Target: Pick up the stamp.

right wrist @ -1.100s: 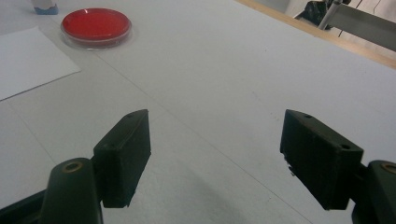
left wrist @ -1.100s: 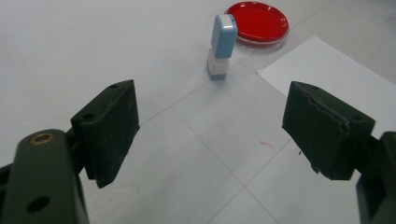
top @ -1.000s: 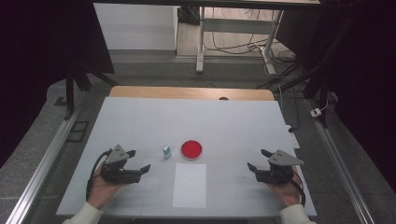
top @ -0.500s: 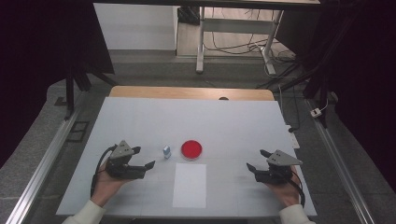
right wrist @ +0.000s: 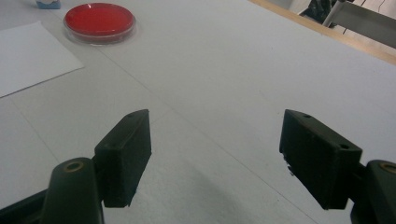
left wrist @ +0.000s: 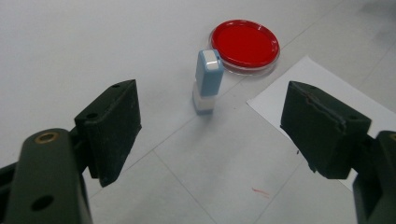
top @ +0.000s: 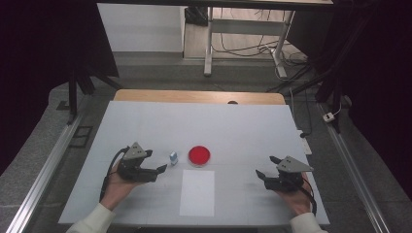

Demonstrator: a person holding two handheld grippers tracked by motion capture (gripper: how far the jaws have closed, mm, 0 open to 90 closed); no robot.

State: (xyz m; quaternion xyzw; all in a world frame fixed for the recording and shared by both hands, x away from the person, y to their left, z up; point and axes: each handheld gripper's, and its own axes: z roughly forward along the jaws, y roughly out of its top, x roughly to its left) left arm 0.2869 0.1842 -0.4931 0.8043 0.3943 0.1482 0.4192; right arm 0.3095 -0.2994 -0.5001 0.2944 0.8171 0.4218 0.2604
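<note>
A small blue and white block (top: pixel 173 157) (left wrist: pixel 208 80) stands upright on the white table, just left of a round red dish (top: pixel 199 155) (left wrist: pixel 245 45) (right wrist: pixel 99 21). A white sheet of paper (top: pixel 197 192) (left wrist: pixel 308 88) (right wrist: pixel 28 56) lies flat in front of the dish. My left gripper (top: pixel 156 161) (left wrist: pixel 210 135) is open, close to the block's left, its jaws pointing at the block and apart from it. My right gripper (top: pixel 266 166) (right wrist: pixel 215 149) is open over bare table at the right, nothing between its jaws.
The table's wooden far edge (top: pixel 199 97) runs along the back. Metal rails (top: pixel 43 170) flank the table on both sides. A desk frame and cables (top: pixel 243 43) stand on the floor beyond. Open table surface lies between the two grippers.
My left gripper has moved right, toward the blue and white block. The right gripper has barely shifted.
</note>
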